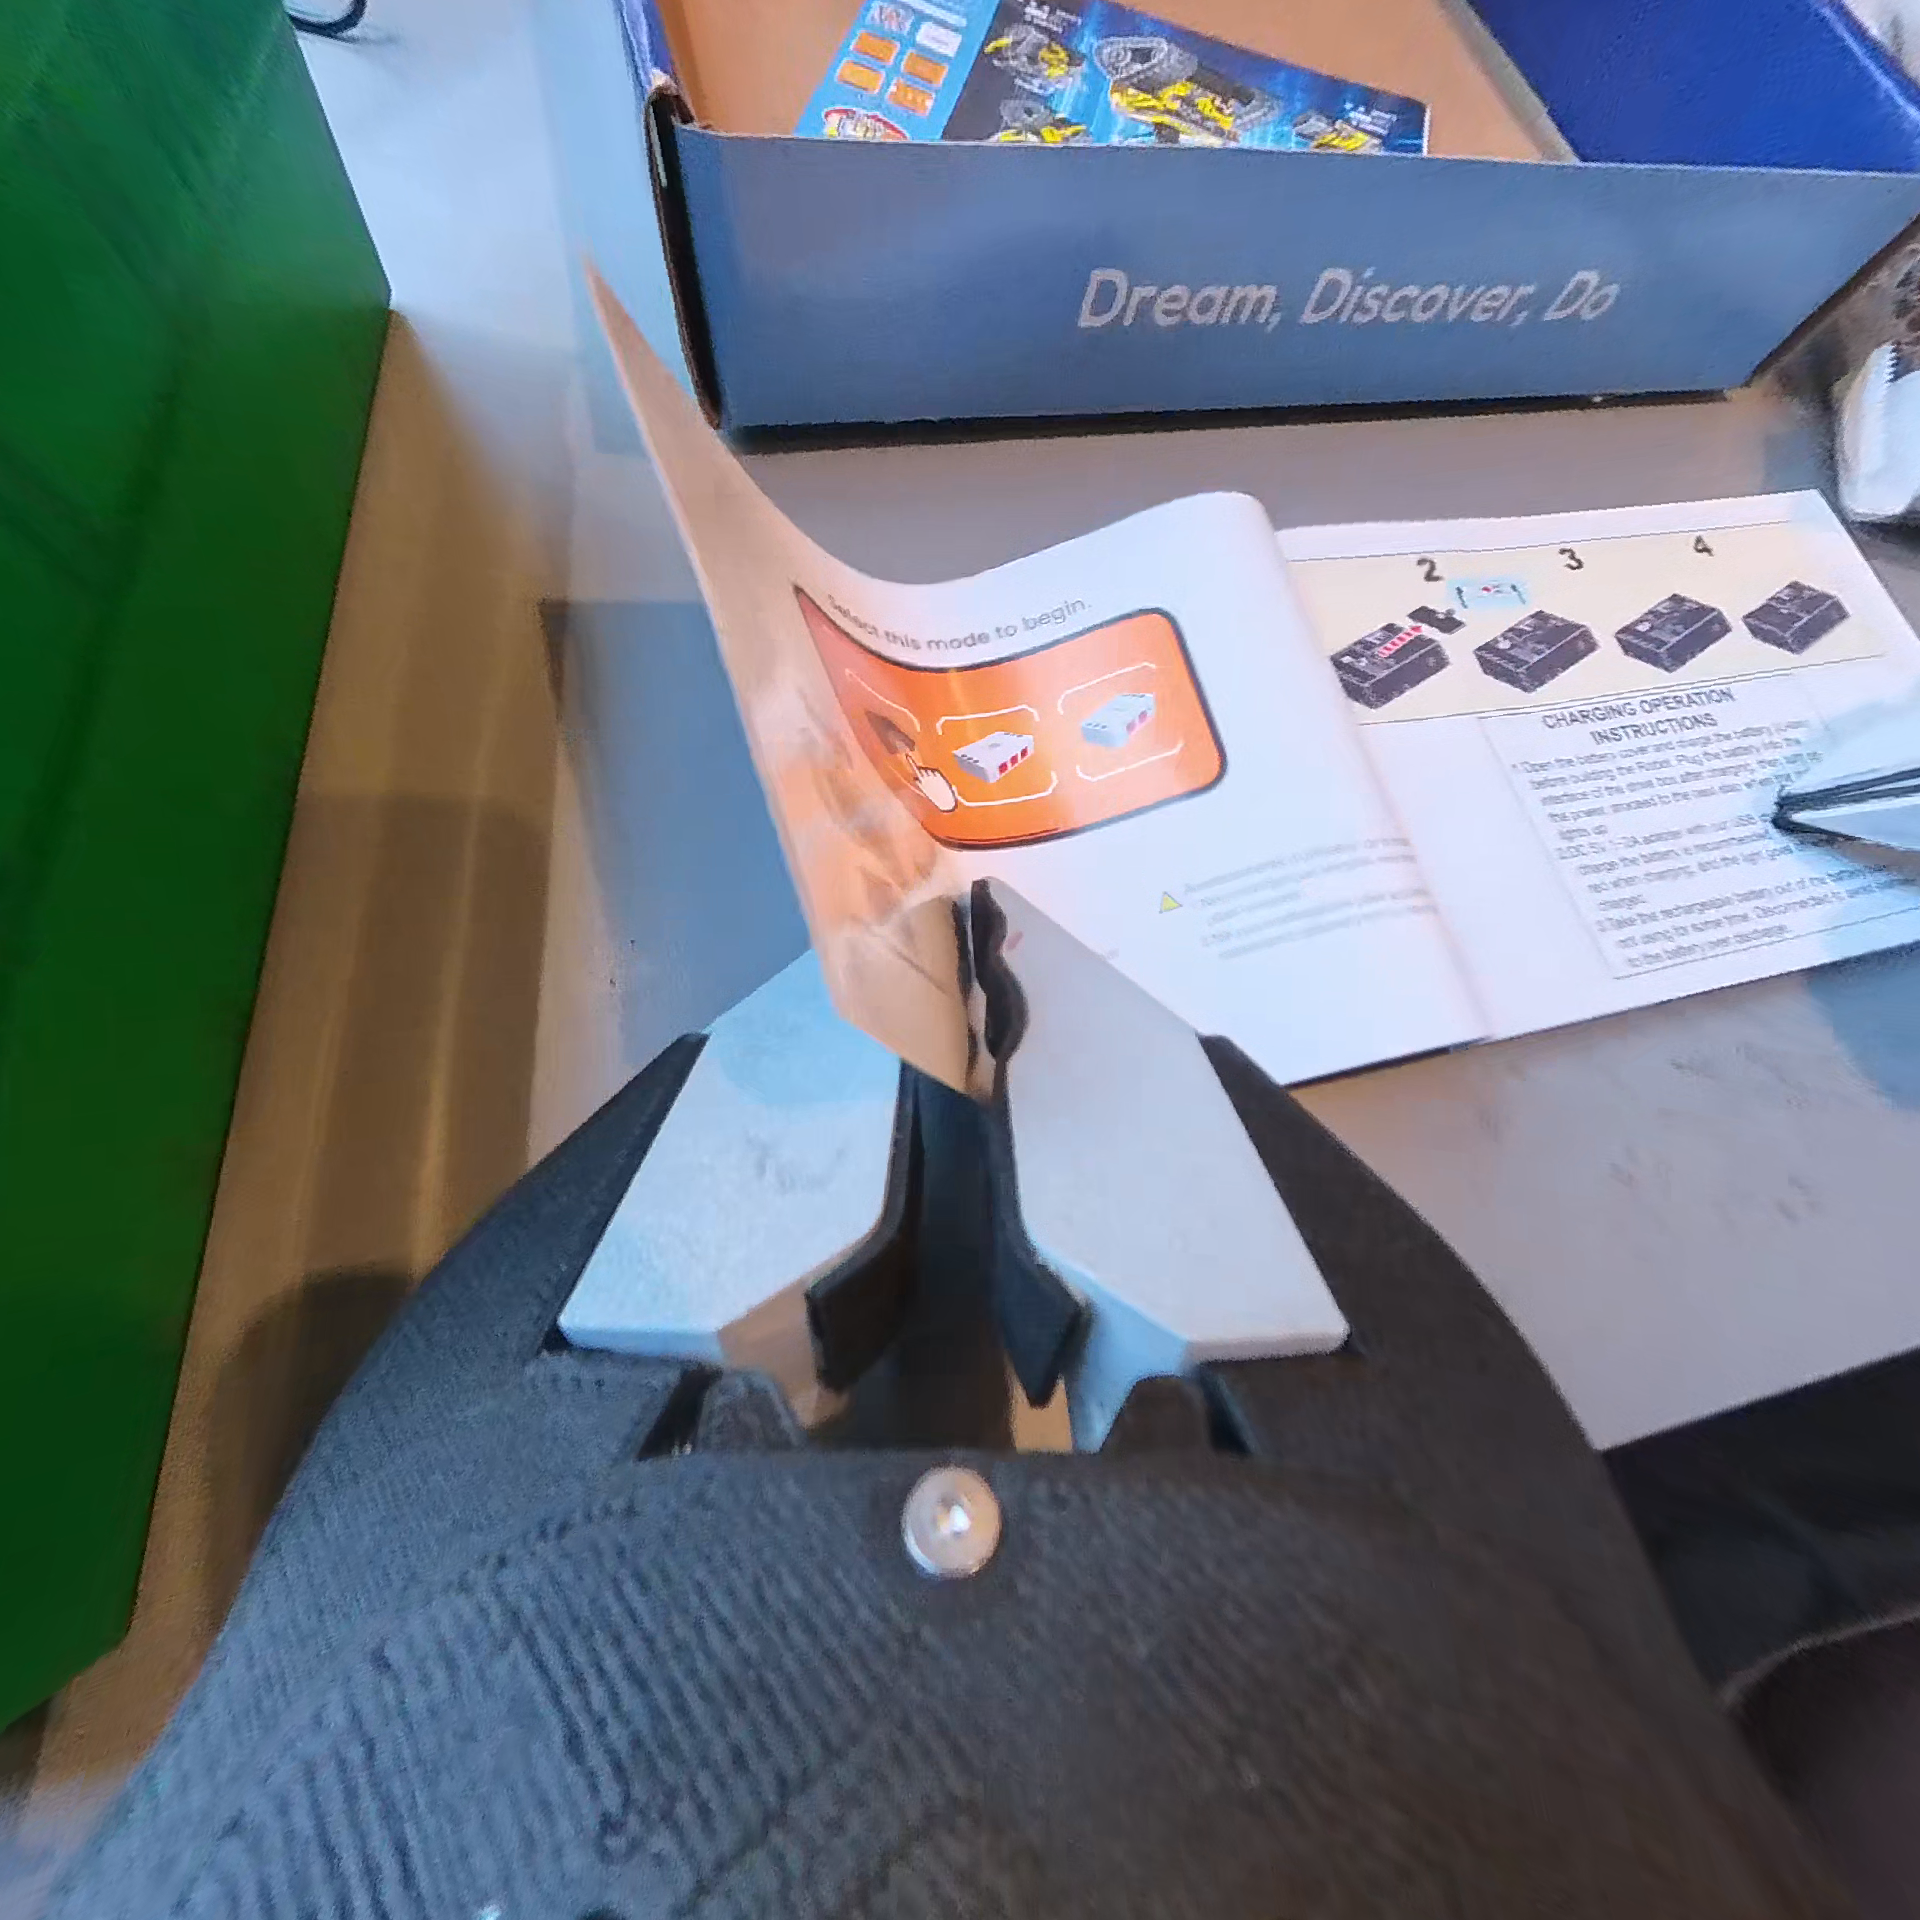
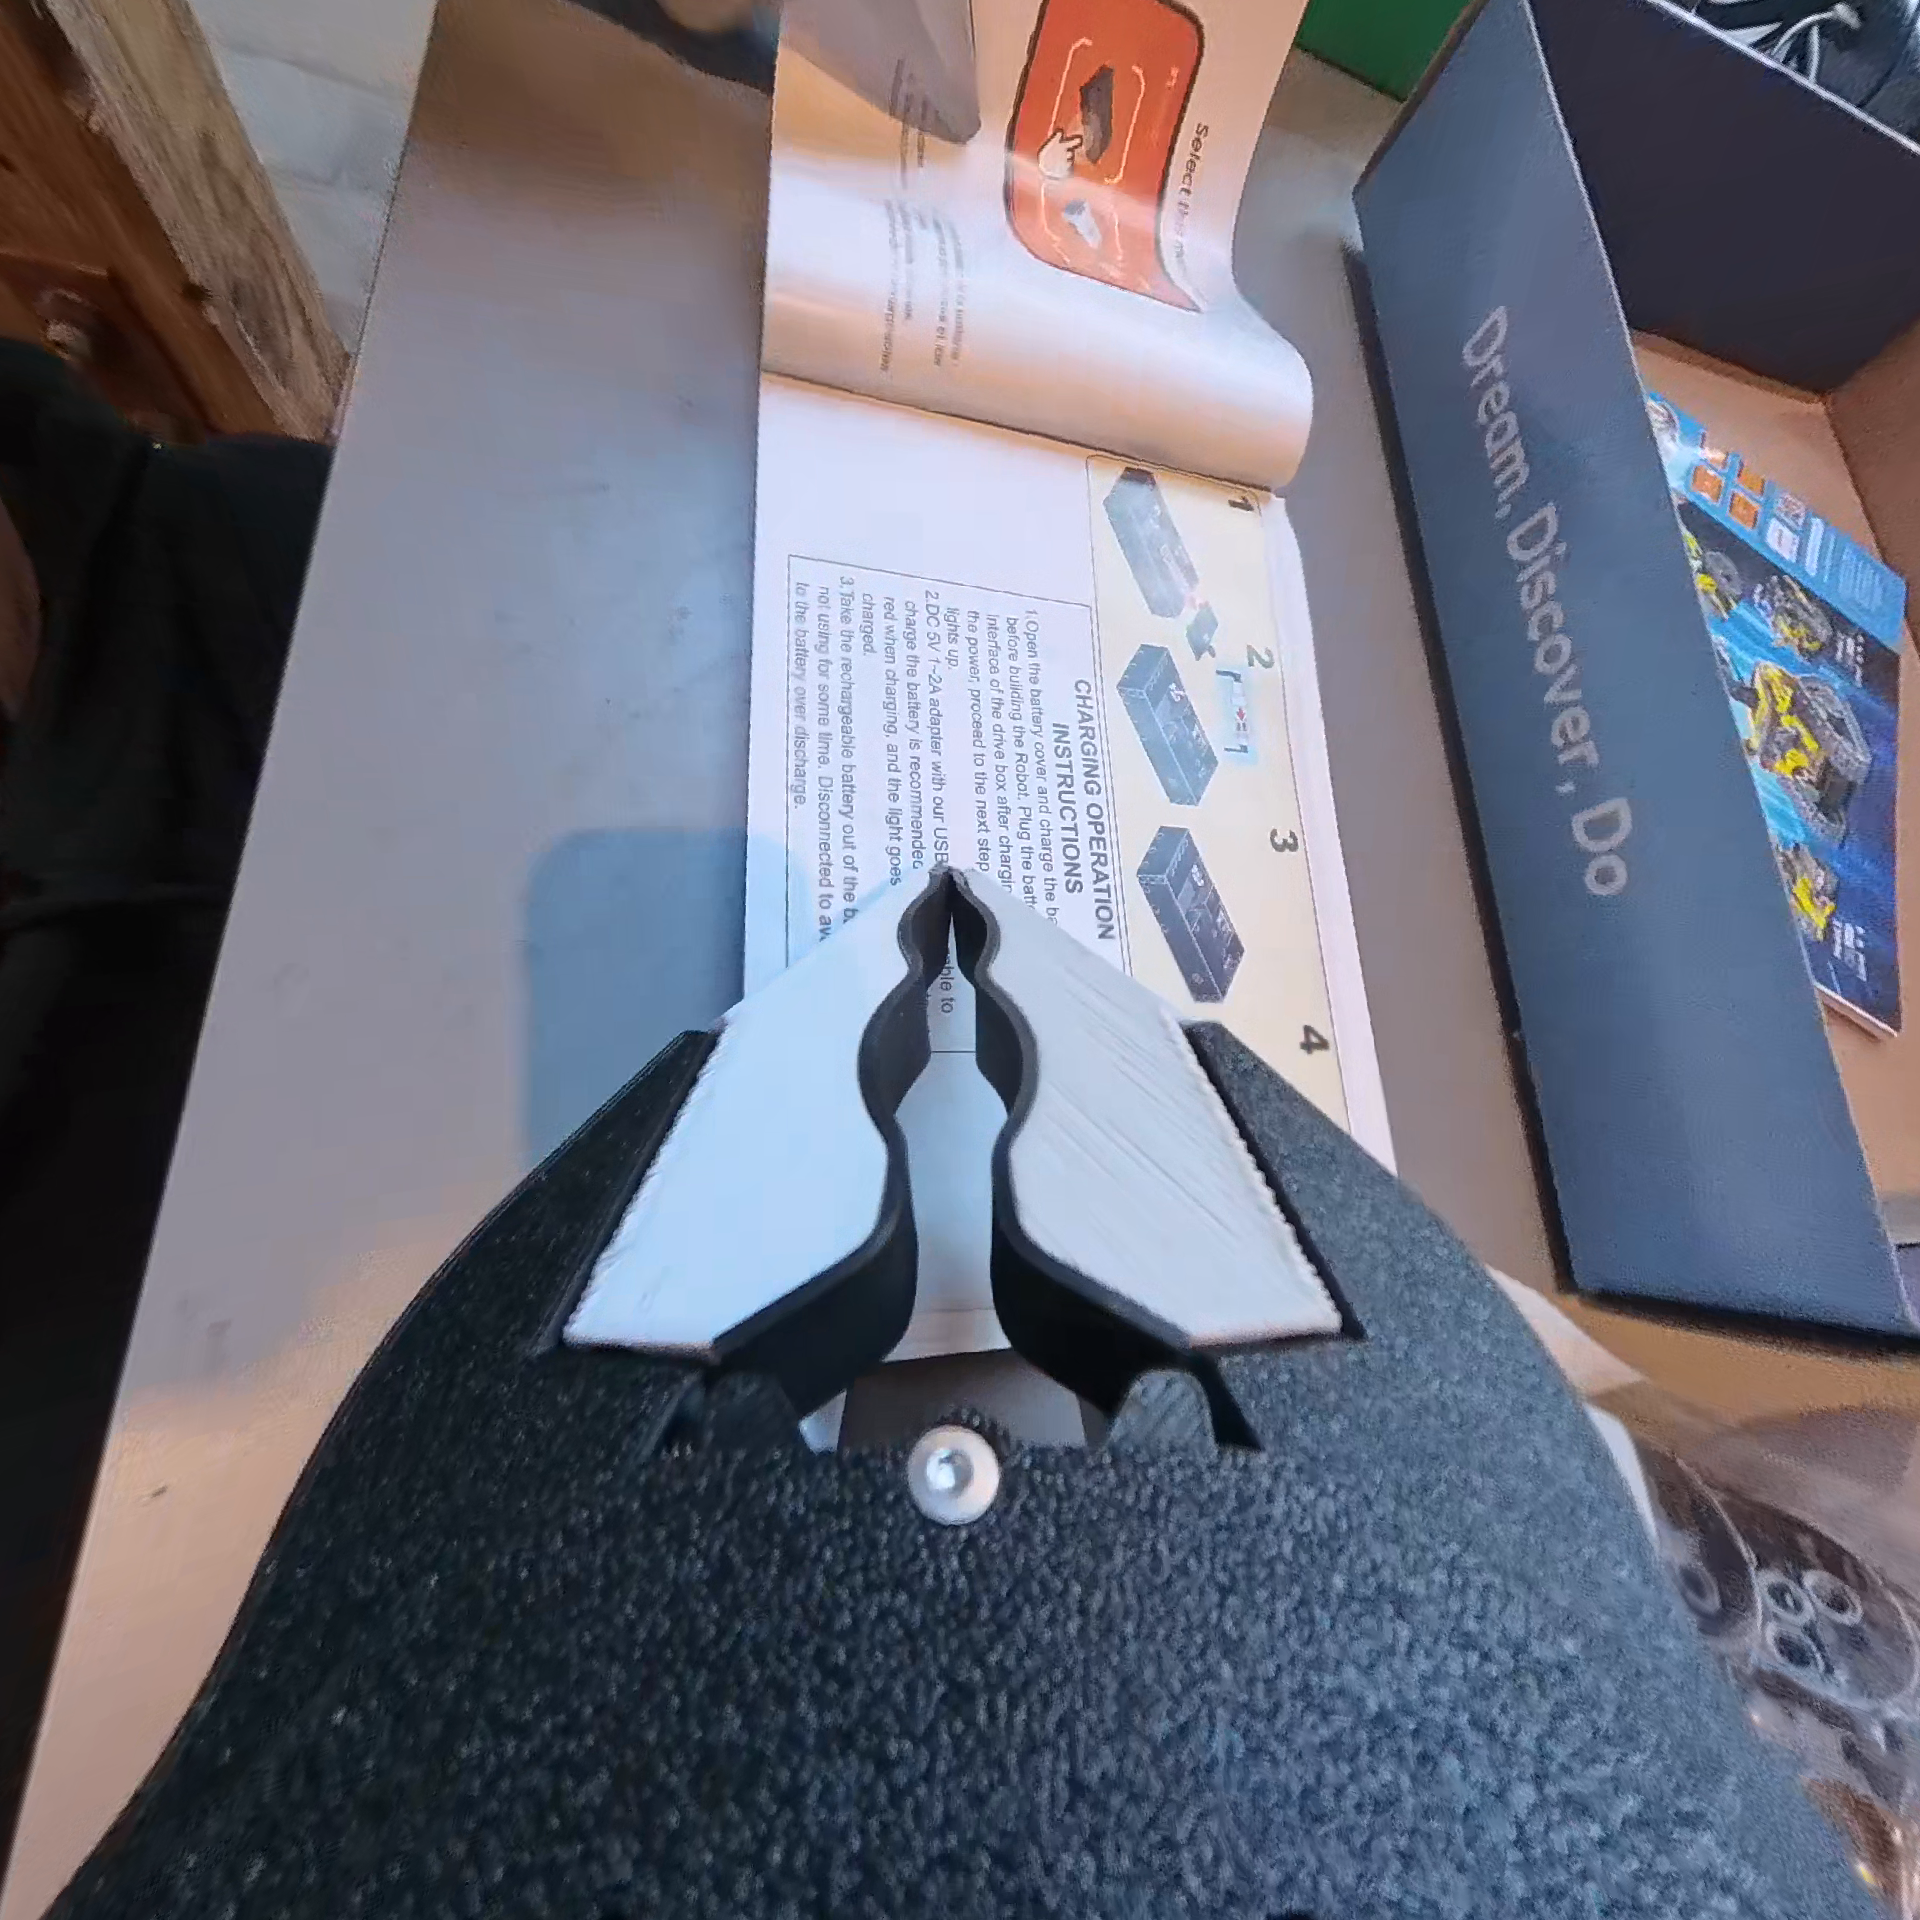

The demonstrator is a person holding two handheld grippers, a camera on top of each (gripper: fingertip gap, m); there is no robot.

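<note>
Pinching a thin, floppy page (image 1: pixel 831 790) near its lower edge, the left gripper (image 1: pixel 982 935) is lifting it off the booklet (image 2: pixel 935 727); the right gripper (image 2: pixel 948 883) — fingertips together, holding nothing — is resting on the opposite page.

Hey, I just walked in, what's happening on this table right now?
A person is working with two handheld grippers on an open instruction booklet lying on a grey table. The left gripper is shut on a lifted page, curling it up off the booklet. The right gripper is shut, its tips over or on the flat right-hand page. A blue cardboard box with a leaflet inside sits beside the booklet.
</note>
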